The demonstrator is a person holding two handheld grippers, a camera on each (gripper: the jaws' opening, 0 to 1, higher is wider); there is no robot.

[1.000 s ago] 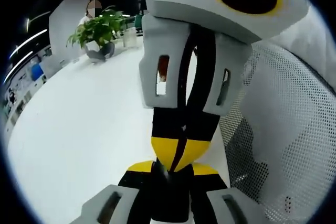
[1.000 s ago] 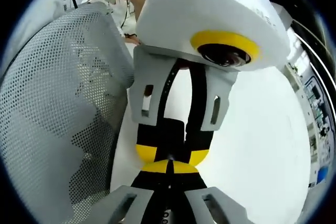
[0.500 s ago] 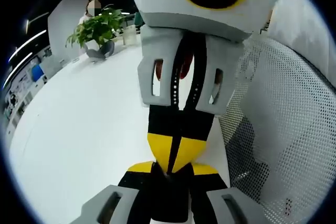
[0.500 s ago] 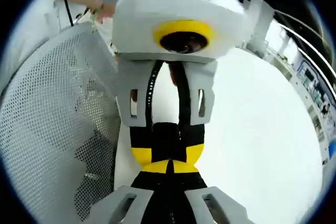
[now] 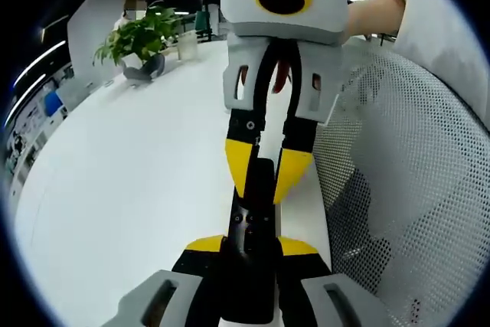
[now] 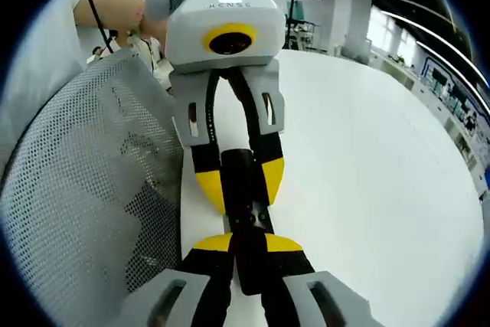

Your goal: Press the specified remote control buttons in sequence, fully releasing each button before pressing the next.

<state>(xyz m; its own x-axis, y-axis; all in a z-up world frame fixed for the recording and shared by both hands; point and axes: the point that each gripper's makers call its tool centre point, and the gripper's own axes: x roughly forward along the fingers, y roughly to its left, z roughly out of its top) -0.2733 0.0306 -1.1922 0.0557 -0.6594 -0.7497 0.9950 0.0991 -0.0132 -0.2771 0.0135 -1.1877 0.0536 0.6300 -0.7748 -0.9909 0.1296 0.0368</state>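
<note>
A slim black remote control with small buttons lies lengthwise between the two facing grippers, just above a white table. My left gripper is shut on its near end. In the right gripper view the left gripper clamps the remote control from the far side. My right gripper has its yellow-tipped jaws parted on either side of the remote. From the left gripper view, the right gripper flanks the remote's far end. I cannot tell whether its jaws touch the remote's sides.
A white mesh chair back stands close beside the table edge, also in the right gripper view. A potted plant sits at the table's far end. A person's arm and hand hold the grippers.
The two grippers have drawn apart, so more of the remote shows between them. The right gripper's jaws, shut tip to tip before, now stand parted.
</note>
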